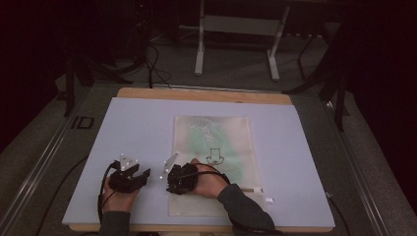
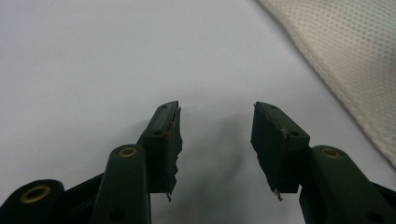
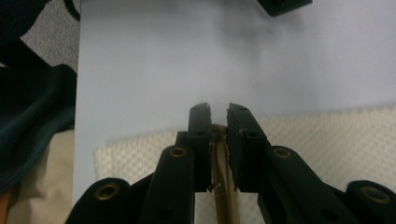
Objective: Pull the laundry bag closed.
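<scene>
A pale mesh bag [image 1: 231, 142] with something green inside and a small black drawing on it lies flat on the white board [image 1: 142, 123]. My right gripper [image 1: 170, 180] is at the bag's left edge near its front end. In the right gripper view the right gripper [image 3: 218, 108] is shut on a tan strip [image 3: 219, 163] along the edge of the mesh bag [image 3: 327, 135]. My left gripper [image 1: 145, 176] rests on the board just left of the bag. In the left gripper view the left gripper [image 2: 217, 108] is open with nothing between its jaws, and the mesh bag [image 2: 355, 56] lies to the upper right.
The board sits on a wooden table [image 1: 196, 94]. A small white tag [image 1: 269, 200] lies by the bag's front right corner. White stand legs [image 1: 199, 49] and cables [image 1: 152, 69] are on the floor behind. A dark sleeve [image 3: 32, 107] shows at the left.
</scene>
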Demonstrator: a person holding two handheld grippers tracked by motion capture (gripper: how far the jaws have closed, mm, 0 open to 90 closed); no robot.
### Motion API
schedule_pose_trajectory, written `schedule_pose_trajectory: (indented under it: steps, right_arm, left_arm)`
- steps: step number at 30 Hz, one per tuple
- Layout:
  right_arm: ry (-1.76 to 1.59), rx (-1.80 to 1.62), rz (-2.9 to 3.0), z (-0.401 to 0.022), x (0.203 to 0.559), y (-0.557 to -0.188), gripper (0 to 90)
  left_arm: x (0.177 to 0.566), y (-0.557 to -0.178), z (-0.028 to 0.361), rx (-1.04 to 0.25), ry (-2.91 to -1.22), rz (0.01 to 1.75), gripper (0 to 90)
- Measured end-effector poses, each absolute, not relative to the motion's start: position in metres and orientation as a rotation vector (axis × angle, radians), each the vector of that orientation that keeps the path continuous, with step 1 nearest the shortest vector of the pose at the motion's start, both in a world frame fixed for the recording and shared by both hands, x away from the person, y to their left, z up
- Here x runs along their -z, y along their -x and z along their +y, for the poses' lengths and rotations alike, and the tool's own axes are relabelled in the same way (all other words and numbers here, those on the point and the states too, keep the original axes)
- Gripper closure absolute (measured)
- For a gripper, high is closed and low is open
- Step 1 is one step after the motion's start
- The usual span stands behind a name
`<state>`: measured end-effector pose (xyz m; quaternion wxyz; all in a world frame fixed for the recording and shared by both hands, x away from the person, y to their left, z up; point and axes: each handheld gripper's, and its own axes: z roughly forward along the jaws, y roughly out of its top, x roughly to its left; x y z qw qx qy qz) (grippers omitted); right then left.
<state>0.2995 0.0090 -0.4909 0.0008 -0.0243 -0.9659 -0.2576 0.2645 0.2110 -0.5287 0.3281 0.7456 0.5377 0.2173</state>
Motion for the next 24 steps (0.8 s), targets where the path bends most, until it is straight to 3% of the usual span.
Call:
schedule_pose_trajectory:
  steps: [13, 24]
  right_arm:
    - [0.141, 0.762, -3.010, -0.004, 0.504, -0.306, 76.8]
    - [0.138, 0.752, -2.999, -0.004, 0.509, -0.304, 81.1]
  left_arm:
    - [0.528, -0.263, 0.203, -0.549, -1.969, 1.362, 53.1]
    - [0.527, -0.262, 0.194, -0.492, -1.969, 1.324, 55.4]
